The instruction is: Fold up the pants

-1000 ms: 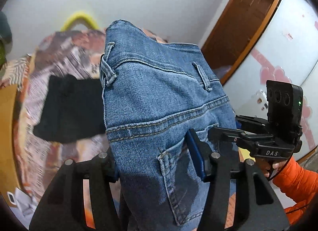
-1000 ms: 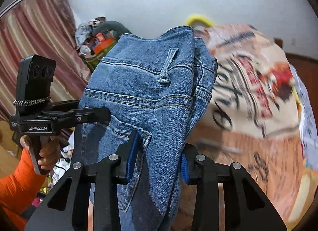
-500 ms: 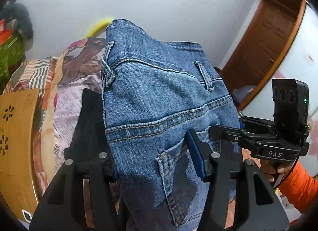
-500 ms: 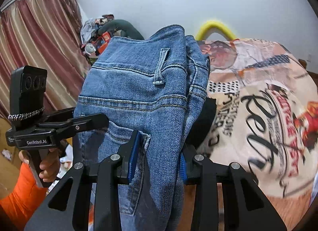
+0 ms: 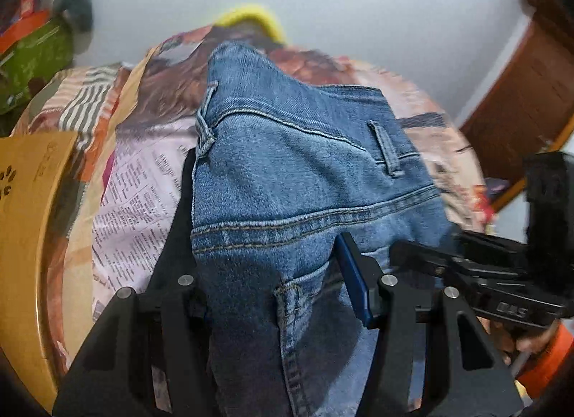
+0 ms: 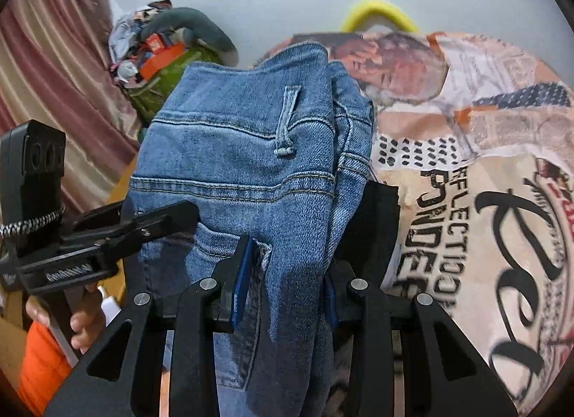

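The left hand-held gripper [image 5: 276,273] clamps a folded pair of blue jeans [image 5: 294,180] near the back pocket. The right hand-held gripper [image 6: 287,277] pinches the same waistband end. The jeans hang above a bed [image 6: 484,202] with a newspaper-print cover and a black garment [image 6: 376,223].

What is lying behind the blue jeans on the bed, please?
Behind the blue jeans a black garment lies on the printed bedsheet. Only its edges show, beside the denim in both views; the jeans cover the rest, so its shape stays unclear.
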`<action>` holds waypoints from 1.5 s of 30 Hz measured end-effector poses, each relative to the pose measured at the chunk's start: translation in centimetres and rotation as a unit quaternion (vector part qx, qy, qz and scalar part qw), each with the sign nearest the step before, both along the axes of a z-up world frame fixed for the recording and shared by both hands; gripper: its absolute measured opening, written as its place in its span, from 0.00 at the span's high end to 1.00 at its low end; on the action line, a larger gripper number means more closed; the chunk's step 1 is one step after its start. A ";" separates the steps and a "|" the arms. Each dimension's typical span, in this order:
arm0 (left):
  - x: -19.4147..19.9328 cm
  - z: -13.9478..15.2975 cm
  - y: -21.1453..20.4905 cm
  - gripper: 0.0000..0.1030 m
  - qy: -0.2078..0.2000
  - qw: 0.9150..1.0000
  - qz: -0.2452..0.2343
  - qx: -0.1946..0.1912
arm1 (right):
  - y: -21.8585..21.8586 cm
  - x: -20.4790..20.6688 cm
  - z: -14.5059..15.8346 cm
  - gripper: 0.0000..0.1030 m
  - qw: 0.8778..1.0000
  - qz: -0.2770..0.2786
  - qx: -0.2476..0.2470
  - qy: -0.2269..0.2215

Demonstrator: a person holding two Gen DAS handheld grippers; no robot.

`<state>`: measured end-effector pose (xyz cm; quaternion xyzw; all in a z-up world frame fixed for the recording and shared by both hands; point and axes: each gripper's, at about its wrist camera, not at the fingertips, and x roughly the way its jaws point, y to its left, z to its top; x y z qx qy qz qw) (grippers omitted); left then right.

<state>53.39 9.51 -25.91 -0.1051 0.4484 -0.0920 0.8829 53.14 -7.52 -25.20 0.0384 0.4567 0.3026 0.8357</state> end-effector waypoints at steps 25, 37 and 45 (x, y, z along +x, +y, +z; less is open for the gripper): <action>-11.8 11.6 -2.2 0.44 -0.101 0.988 0.051 0.109 | -5.1 -11.8 10.8 0.69 0.993 -0.009 -0.008 -0.121; -29.6 23.0 -6.4 0.44 -0.259 0.961 0.034 0.094 | -8.9 -28.2 22.4 0.69 0.951 -0.029 0.045 -0.303; -37.8 25.1 -7.7 0.35 -0.325 0.938 0.065 0.105 | -9.5 -34.7 23.2 0.56 0.929 -0.043 0.039 -0.365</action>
